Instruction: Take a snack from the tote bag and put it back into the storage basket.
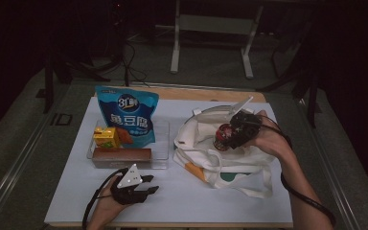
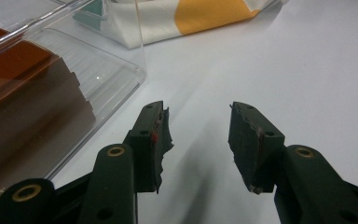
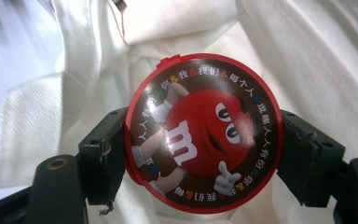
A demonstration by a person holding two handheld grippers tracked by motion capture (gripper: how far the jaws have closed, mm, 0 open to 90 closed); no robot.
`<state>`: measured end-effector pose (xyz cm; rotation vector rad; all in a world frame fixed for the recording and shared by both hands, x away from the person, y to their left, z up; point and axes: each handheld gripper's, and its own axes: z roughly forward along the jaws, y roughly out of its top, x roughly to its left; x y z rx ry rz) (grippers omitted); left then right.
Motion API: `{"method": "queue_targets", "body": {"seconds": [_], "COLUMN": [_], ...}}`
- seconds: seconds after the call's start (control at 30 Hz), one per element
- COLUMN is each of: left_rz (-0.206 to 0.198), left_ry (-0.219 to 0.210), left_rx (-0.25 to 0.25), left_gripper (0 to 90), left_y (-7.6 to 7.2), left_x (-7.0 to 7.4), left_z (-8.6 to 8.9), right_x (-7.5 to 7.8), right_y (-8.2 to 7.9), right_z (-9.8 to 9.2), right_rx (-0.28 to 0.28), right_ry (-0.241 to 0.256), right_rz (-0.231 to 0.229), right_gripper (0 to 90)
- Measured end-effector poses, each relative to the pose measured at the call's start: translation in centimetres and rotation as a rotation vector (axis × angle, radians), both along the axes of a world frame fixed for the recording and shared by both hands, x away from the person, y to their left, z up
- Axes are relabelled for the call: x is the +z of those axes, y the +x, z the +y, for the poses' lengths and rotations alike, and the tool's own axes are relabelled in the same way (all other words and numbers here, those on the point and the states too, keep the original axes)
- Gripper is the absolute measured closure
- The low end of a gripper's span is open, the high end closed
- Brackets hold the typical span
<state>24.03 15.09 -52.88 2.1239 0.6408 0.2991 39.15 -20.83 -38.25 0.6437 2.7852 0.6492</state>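
Observation:
My right gripper [image 1: 230,134] is shut on a round red M&M's candy tub [image 3: 204,133], its jaws pressing the tub's two sides. In the high view the tub [image 1: 223,136] hangs over the open mouth of a white cloth tote bag [image 1: 220,158] lying at the right of the white table top. White bag fabric [image 3: 317,56] lies behind the tub. My left gripper [image 1: 146,184] rests low near the front edge, open, with nothing between its fingers [image 2: 151,140]. It points past the corner of a clear plastic tray [image 2: 98,65].
The clear tray [image 1: 160,143] at centre left holds a blue snack pouch [image 1: 127,115], a yellow carton [image 1: 106,137] and a brown box [image 1: 122,155]. A bare white table top [image 1: 196,201] lies in front. Metal frame legs [image 1: 175,43] stand on the floor beyond.

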Motion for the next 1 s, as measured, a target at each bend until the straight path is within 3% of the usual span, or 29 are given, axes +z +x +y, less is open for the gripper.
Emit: {"method": "queue_targets", "body": {"seconds": [1.0], "left_rz": [0.0], "left_ry": [-0.001], "left_rx": [-0.003], "left_gripper": [56.0], "left_y": [0.0], "left_x": [0.0], "left_z": [0.0], "right_x": [2.9], "right_y": [-0.5], "right_z": [4.1], "right_rx": [0.088], "right_ry": [0.013], "right_rz": [-0.04], "right_gripper": [25.8]}}
